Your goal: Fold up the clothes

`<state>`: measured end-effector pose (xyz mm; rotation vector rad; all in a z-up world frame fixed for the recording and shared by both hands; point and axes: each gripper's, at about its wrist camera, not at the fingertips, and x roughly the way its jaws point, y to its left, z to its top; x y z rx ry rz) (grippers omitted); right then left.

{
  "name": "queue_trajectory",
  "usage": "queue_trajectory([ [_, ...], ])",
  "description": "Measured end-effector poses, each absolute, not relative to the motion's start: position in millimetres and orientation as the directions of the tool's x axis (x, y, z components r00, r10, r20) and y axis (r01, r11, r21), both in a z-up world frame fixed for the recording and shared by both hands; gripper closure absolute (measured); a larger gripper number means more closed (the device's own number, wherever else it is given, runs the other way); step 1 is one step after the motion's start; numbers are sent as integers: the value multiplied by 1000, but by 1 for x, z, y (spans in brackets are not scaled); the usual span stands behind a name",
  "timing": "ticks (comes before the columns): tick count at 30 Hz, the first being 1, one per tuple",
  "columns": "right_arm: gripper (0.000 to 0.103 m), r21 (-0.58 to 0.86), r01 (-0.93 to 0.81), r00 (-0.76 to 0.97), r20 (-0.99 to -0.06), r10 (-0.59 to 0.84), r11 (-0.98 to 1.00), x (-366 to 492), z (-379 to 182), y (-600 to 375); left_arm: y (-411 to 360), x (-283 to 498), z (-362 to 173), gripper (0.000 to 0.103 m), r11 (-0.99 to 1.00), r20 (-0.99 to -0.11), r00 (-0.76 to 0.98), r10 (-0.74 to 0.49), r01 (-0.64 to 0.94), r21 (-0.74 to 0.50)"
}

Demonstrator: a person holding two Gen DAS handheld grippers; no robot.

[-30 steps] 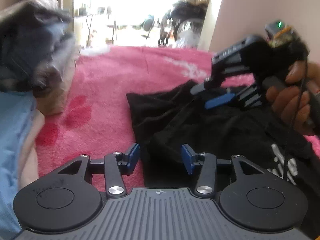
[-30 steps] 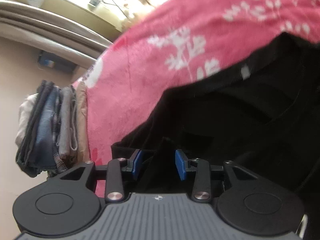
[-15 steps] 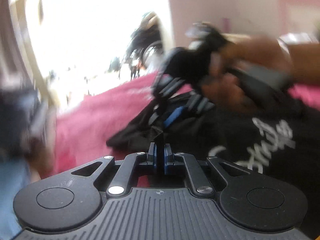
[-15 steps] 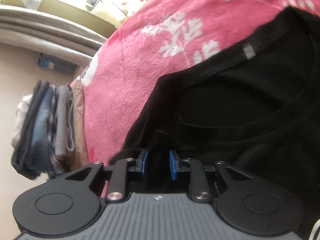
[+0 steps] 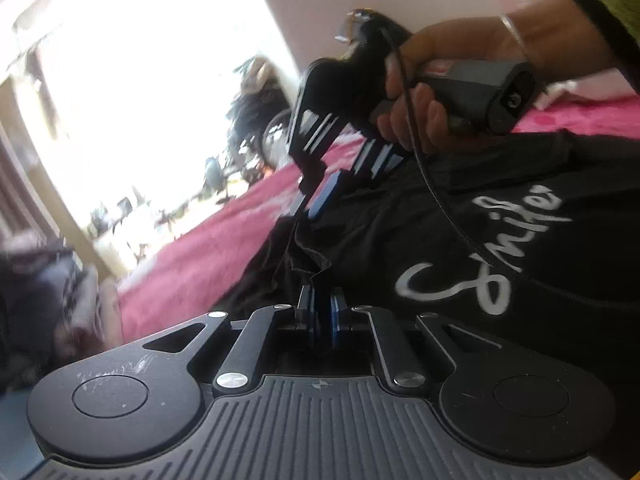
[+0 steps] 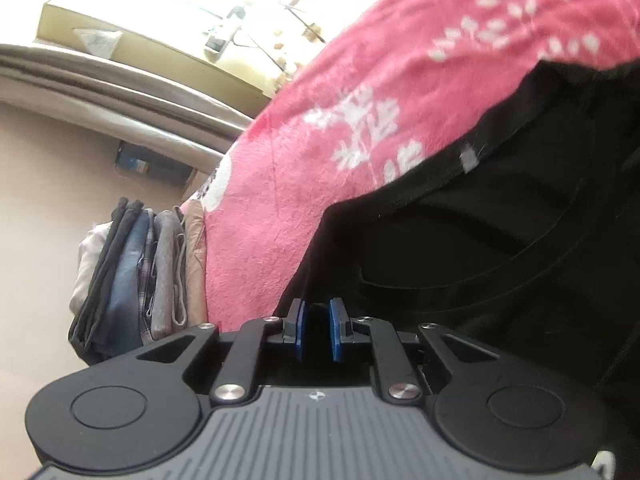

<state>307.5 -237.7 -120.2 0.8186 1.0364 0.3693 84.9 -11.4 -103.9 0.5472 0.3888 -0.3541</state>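
**Q:** Left wrist view, read left to right from the black T-shirt (image 5: 520, 216): what lies where, and which step is in hand?

**A:** Left of the shirt, a blurred stack of folded clothes (image 5: 44, 292); then the pink blanket (image 5: 192, 264) on which the shirt is spread. At the shirt's near edge, the left gripper (image 5: 321, 312) has its blue pads pressed together on a pinched ridge of black cloth. Beyond it, the right gripper (image 5: 316, 200), carried by a hand (image 5: 416, 92), meets the same edge. White lettering (image 5: 480, 248) marks the shirt's right part. The step appears to be taking hold of the edge to begin a fold.

**Q:** Right wrist view: is the second grip complete?

**A:** Not yet, by appearance. Its jaws are closing, black fabric lying between the pads (image 6: 336, 330) with a narrow gap remaining. The next move likely calls for finishing that pinch, then lifting both holds together so the edge carries over evenly.

**Q:** Surface and room?

**A:** Left of the shirt in this view, the stack stands against a beige wall (image 6: 60, 200); the blanket bears white sprig prints (image 6: 360, 132). A bright opening (image 5: 140, 80) lies beyond the shirt.
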Motion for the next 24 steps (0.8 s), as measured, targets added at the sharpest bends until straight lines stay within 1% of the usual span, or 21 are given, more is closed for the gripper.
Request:
queue_trajectory([
  [2, 89, 720, 91, 500, -630, 594, 688, 302, -117, -244, -19, 77, -107, 96, 755, -445, 862, -243, 456, 471],
  [4, 89, 665, 90, 506, -672, 541, 742, 300, -117, -249, -23, 73, -112, 94, 721, -471, 838, -275, 504, 476],
  [5, 88, 655, 108, 502, -686, 527, 748, 299, -118, -253, -24, 72, -113, 94, 718, -487, 825, -286, 521, 461],
  [7, 86, 635, 146, 493, -712, 501, 759, 296, -122, -261, -26, 71, -114, 88, 731, -534, 792, -296, 548, 408],
  [8, 86, 636, 138, 496, -708, 503, 759, 294, -121, -262, -24, 71, -112, 81, 741, -554, 773, -309, 561, 368],
  [9, 85, 639, 130, 500, -703, 506, 758, 292, -120, -262, -22, 70, -110, 79, 750, -569, 754, -329, 575, 328],
  [11, 84, 613, 58, 502, -700, 508, 788, 289, -109, -251, -19, 67, -104, 77, 761, -585, 725, -363, 593, 263],
  [14, 84, 549, -128, 481, -694, 536, 826, 284, -91, -221, -11, 62, -100, 75, 789, -605, 705, -370, 583, 196],
  [16, 84, 513, -273, 450, -680, 579, 814, 275, -82, -201, -2, 59, -98, 75, 814, -616, 700, -360, 559, 160],
  [18, 84, 474, -380, 407, -685, 604, 794, 265, -80, -184, 8, 55, -96, 75, 836, -618, 712, -333, 526, 157],
  [20, 83, 434, -420, 367, -722, 586, 797, 259, -89, -173, 17, 52, -94, 75, 856, -612, 734, -295, 488, 173],
  [22, 82, 382, -382, 336, -791, 512, 841, 260, -106, -171, 24, 56, -94, 74, 874, -609, 757, -238, 440, 205],
  [23, 82, 358, -362, 337, -810, 479, 861, 259, -111, -172, 26, 57, -93, 74, 880, -608, 768, -202, 415, 232],
  [24, 82, 359, -350, 344, -810, 475, 865, 257, -113, -175, 28, 59, -94, 73, 881, -606, 777, -171, 396, 258],
])
